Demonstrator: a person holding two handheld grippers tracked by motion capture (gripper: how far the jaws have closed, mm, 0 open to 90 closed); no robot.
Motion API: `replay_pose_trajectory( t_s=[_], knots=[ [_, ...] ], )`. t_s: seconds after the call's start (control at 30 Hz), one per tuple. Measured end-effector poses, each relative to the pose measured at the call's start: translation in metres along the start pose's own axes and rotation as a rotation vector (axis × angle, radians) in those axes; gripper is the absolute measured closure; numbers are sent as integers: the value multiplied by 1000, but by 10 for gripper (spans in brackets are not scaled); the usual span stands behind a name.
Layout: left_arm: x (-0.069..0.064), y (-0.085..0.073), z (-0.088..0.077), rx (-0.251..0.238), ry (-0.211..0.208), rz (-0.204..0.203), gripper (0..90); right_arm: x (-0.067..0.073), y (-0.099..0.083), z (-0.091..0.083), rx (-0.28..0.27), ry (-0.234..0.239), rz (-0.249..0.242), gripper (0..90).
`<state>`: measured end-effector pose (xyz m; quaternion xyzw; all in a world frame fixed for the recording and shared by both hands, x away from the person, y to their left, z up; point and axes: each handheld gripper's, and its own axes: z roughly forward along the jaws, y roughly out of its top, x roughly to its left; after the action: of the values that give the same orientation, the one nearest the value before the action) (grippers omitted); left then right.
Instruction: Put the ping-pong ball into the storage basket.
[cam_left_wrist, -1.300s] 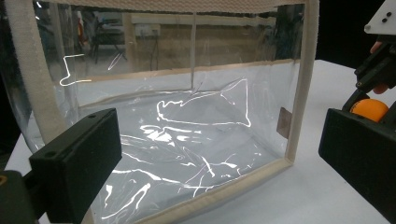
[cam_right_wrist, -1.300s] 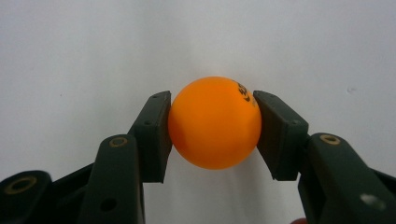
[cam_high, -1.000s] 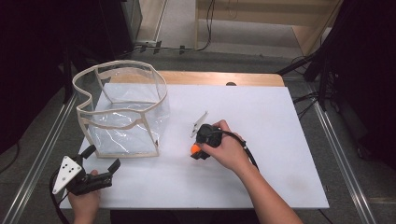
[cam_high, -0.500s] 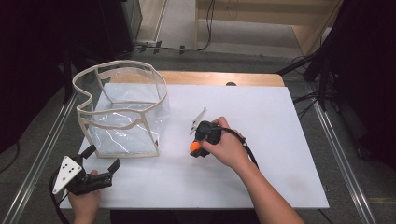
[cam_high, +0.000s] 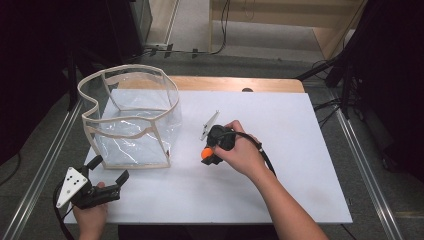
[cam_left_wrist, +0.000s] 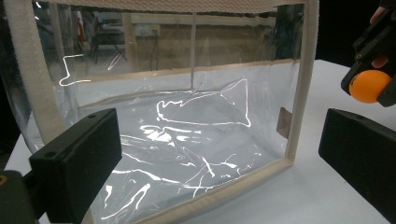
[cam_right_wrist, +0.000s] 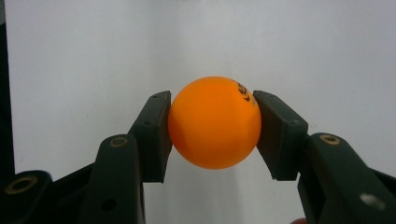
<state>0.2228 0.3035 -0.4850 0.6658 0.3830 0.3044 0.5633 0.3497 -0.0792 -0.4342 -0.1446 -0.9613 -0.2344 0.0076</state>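
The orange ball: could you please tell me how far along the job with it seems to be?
Done: the right hand-held gripper has clamped the orange ball. In hand: it is held beside the clear bag. Left, probably: putting it into the bag, which the open left hand-held gripper faces.

Right gripper (cam_high: 209, 154) — slightly nearer the bag (cam_high: 131, 120).

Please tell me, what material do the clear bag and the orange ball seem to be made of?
The clear bag looks like soft glossy plastic film: see-through, creased, with bright glints; its beige edging looks like woven fabric tape. The orange ball, held in the right claw, looks like smooth matte plastic, probably a table-tennis ball.
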Motion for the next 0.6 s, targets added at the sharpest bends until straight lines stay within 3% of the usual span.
replay_pose_trajectory(
  t_s=[0.6],
  knots=[
    [0, 0, 0, 0, -1, 0, 0, 0, 17, -15, -14, 7, -20, 476]
  ],
)
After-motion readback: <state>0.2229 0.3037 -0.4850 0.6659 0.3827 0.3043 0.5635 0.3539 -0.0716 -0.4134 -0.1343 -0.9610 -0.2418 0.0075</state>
